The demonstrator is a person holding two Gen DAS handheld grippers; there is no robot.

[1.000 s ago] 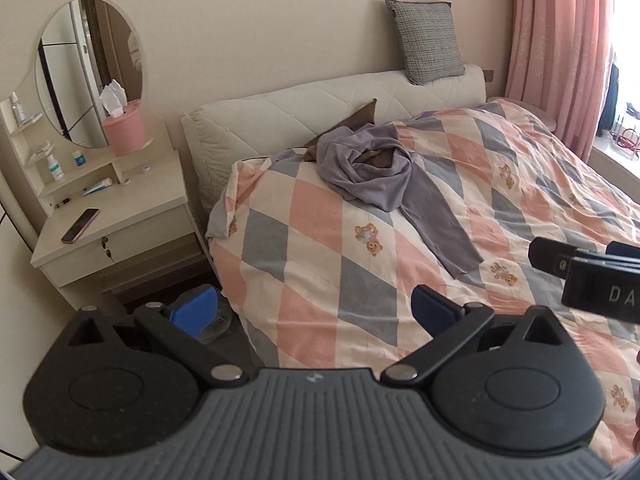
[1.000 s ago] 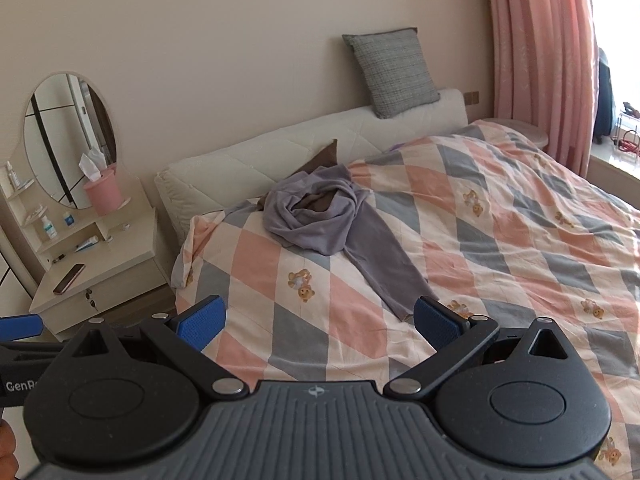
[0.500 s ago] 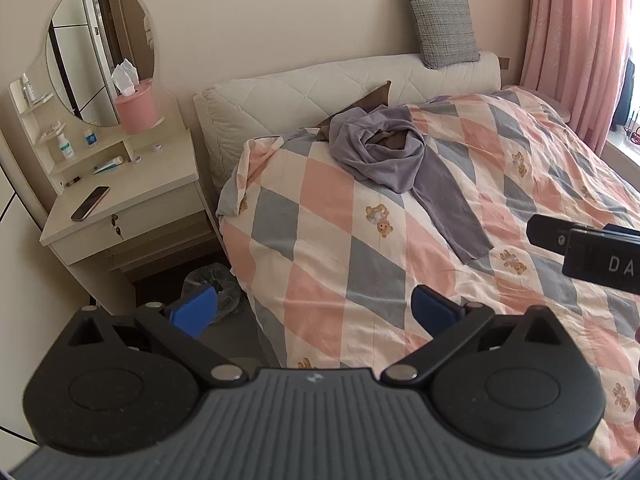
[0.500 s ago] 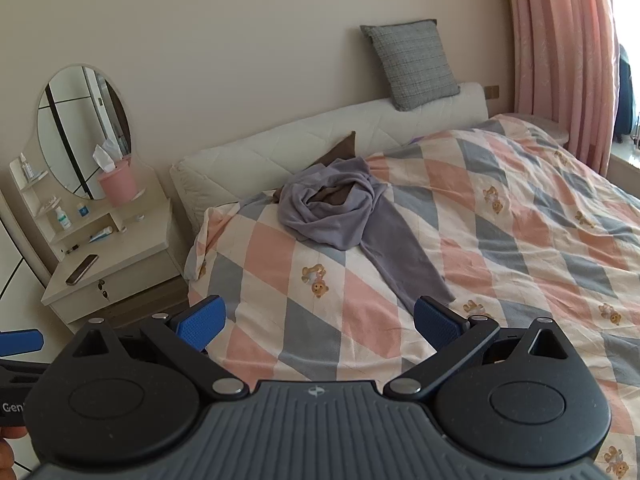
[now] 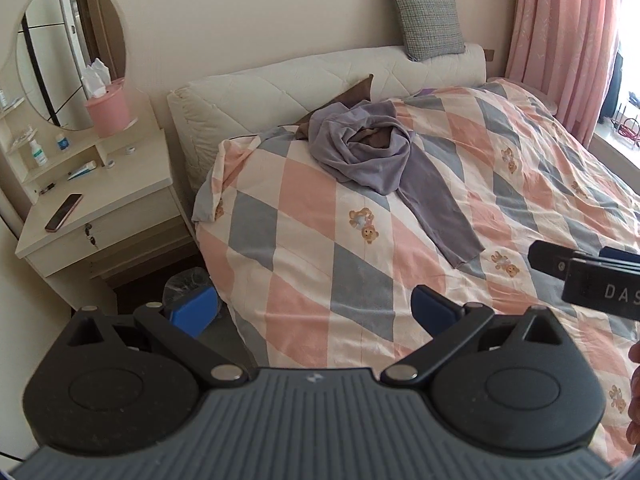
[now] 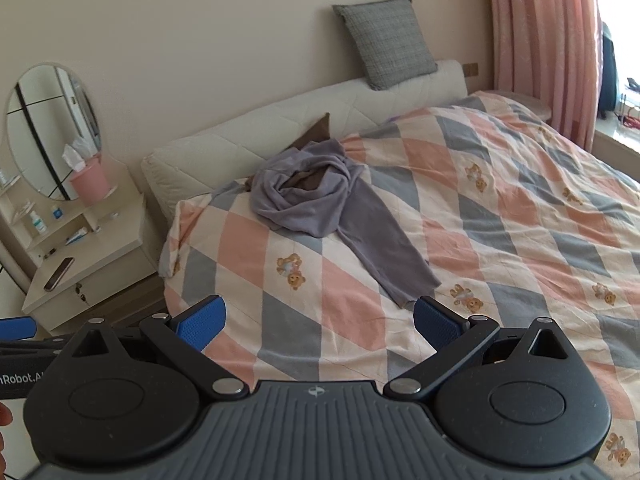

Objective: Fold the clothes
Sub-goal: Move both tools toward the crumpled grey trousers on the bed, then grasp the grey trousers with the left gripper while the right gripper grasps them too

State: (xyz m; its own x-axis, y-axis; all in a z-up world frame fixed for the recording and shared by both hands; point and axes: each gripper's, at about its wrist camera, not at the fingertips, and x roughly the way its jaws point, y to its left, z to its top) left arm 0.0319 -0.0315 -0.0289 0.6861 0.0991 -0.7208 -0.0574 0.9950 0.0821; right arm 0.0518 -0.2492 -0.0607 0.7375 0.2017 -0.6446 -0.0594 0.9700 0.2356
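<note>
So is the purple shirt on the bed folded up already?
No, not folded. The purple garment lies in a crumpled heap near the headboard, with one long part trailing flat across the checked quilt.

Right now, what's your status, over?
Left gripper open, empty. Right gripper open, empty. Purple garment crumpled on quilt, untouched. Nothing blocking.

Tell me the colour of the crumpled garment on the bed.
Greyish purple garment, plain with no print; the left wrist view shows it best.
</note>
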